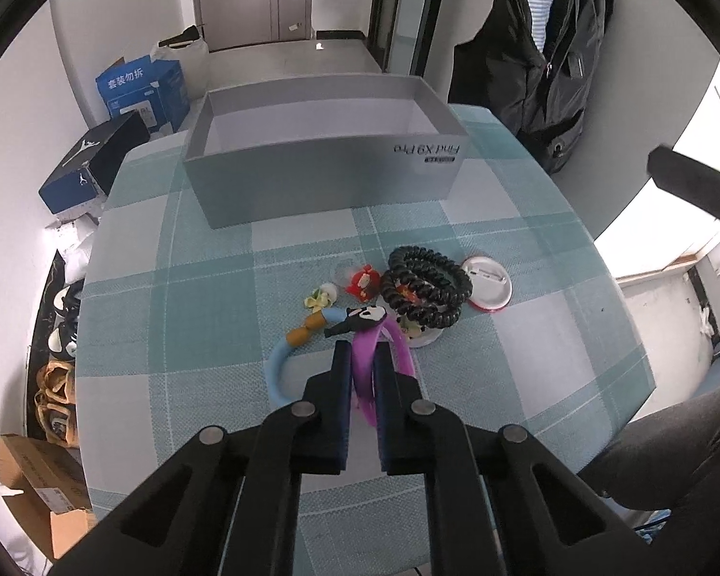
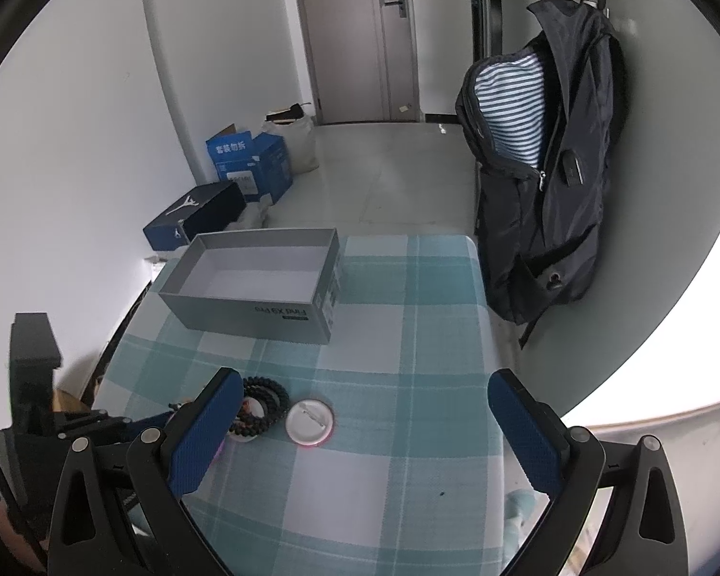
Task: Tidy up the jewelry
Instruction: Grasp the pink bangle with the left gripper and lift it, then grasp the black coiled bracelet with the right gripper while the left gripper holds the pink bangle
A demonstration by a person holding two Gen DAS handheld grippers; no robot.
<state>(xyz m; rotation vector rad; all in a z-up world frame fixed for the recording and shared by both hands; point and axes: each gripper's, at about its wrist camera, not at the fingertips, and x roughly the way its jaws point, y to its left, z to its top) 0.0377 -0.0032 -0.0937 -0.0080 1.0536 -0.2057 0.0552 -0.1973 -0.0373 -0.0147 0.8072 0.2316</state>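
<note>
The left tongs are clamped on a purple band on the table, its long axis running away between the pads toward the grey box. The right tongs gape wide, empty, with the pin badge between their tips.
</note>
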